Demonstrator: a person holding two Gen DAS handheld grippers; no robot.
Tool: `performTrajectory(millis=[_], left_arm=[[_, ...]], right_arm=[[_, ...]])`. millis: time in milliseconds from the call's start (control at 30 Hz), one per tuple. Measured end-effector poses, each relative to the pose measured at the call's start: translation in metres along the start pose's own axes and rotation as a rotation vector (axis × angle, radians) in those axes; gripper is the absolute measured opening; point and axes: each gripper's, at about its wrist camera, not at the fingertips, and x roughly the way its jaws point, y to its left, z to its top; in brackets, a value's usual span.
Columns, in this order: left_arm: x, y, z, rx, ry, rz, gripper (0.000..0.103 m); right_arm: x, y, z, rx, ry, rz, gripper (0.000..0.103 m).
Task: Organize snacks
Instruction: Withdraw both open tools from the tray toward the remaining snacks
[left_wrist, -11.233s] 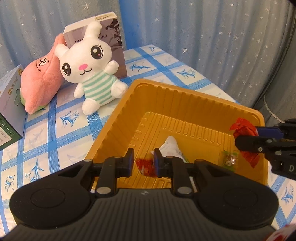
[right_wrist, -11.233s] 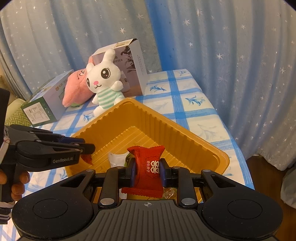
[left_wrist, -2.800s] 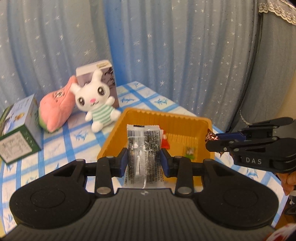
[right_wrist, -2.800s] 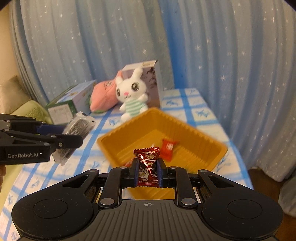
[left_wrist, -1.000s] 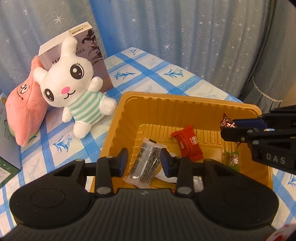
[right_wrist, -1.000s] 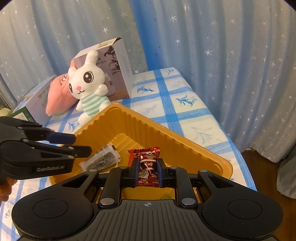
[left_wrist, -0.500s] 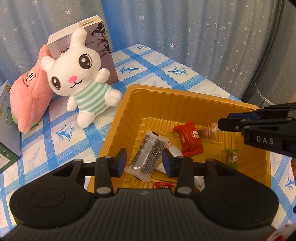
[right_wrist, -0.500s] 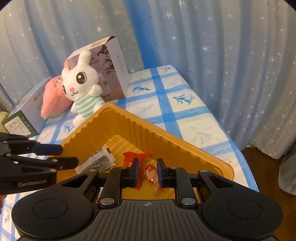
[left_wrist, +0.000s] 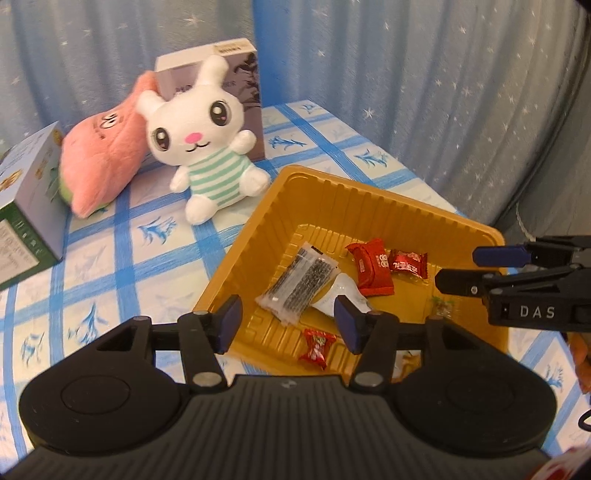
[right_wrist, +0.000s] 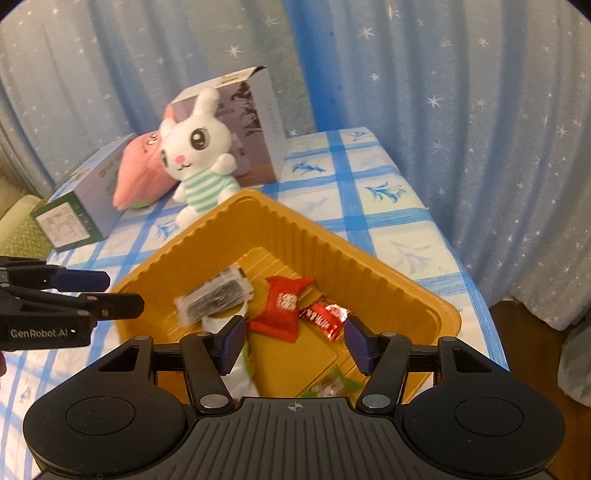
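Releasing is the step now: the left gripper and right gripper are both opening, empty, above the tray; next, fetch another snack.

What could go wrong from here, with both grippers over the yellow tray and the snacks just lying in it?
1. The left gripper and right gripper, fingers opening and empty, hang close above the yellow tray; a careless move might bump them together or nudge its rim.
2. The clear dark snack pack overlaps a white wrapper; grabbing one could drag the other.
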Motion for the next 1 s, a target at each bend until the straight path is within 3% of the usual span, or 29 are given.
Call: performTrajectory(millis=[133,567,1000], left_arm=[[-0.025,0.001,-0.015,-0.038,-0.02,0.014,0.056],[-0.106,0.0,-0.091,-0.151,-0.038,0.065,0.059],[-0.152,-0.013,-0.162,-0.244,-0.017,0.125,0.058]], right_arm=[[-0.015,0.009,-0.007,-0.04,-0.005,0.03,0.067],[-0.065,0.036,-0.052,-0.141,0.008,0.128,0.069],[-0.096,0.057,-0.097,-0.204,0.044,0.198,0.069]])
